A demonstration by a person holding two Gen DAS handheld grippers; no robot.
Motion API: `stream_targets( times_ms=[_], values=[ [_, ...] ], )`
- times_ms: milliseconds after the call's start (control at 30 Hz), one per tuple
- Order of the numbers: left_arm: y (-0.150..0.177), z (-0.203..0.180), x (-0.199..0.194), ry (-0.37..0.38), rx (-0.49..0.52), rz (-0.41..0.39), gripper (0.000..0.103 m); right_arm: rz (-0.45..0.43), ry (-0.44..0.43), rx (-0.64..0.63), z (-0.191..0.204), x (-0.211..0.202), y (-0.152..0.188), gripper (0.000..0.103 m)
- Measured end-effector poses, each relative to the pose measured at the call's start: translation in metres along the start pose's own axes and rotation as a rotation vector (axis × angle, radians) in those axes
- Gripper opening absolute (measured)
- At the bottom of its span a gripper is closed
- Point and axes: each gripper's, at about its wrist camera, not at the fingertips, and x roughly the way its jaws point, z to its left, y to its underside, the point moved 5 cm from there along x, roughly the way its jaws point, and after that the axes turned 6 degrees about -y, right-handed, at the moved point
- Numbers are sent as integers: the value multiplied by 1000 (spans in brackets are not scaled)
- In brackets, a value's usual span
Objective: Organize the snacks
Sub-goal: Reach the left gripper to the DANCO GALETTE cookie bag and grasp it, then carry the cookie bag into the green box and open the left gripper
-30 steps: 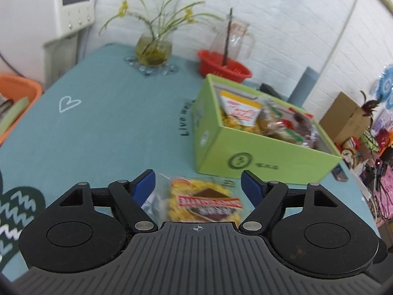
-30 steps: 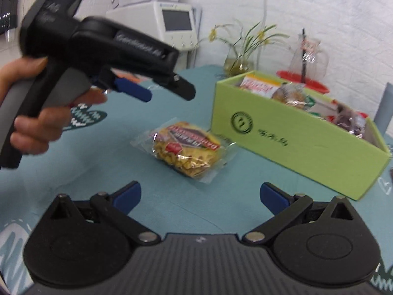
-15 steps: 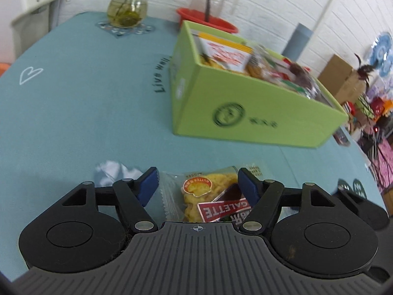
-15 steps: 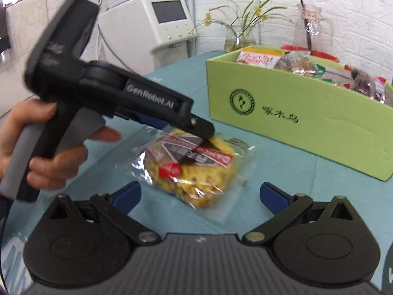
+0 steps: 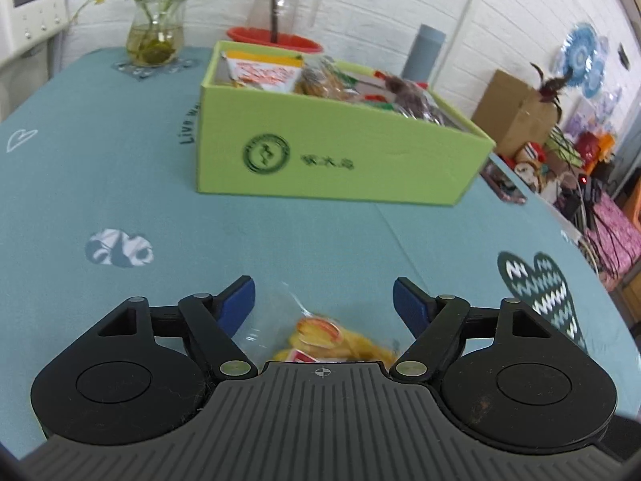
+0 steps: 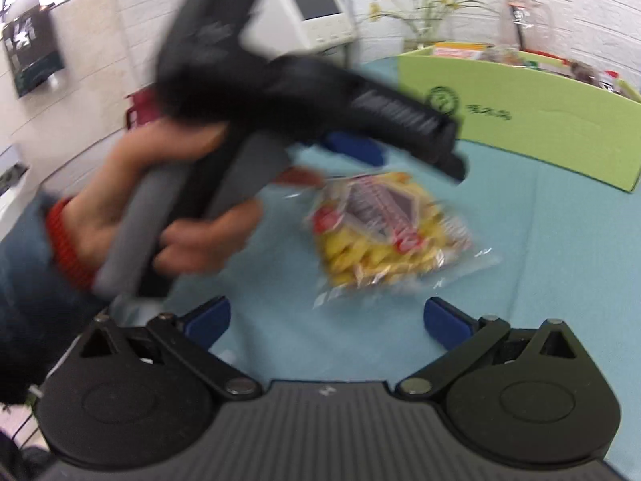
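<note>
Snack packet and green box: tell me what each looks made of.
Snack packet: thin clear plastic film, glossy; it glints and crinkles at the sealed edges, and the yellow snacks show through around a printed label.

Green box: likely cardboard, matte lime green; flat stiff walls, sharp folded corners, a faint crease, and a logo printed in dark ink.

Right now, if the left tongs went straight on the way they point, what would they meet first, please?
Probably the snack bag lying on the table between the opening left tongs; depth is hard to judge. The green box stands well beyond.
</note>
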Motion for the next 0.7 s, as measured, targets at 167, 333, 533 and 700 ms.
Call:
stream_targets(
  times_ms=[167,333,533,700],
  values=[
    [2,25,-42,-49,-75,-27,71,-71,138,-48,-16,-16,-17,103],
    [43,47,-66,51,-276,62,72,-70,67,-34,-43,12,-42,103],
    [50,41,-51,101,-290,100,67,-8,-26,6,-35,29,-37,102],
    [48,34,-42,88,-255,107,68,-24,53,-27,-26,21,-31,102]
  ],
)
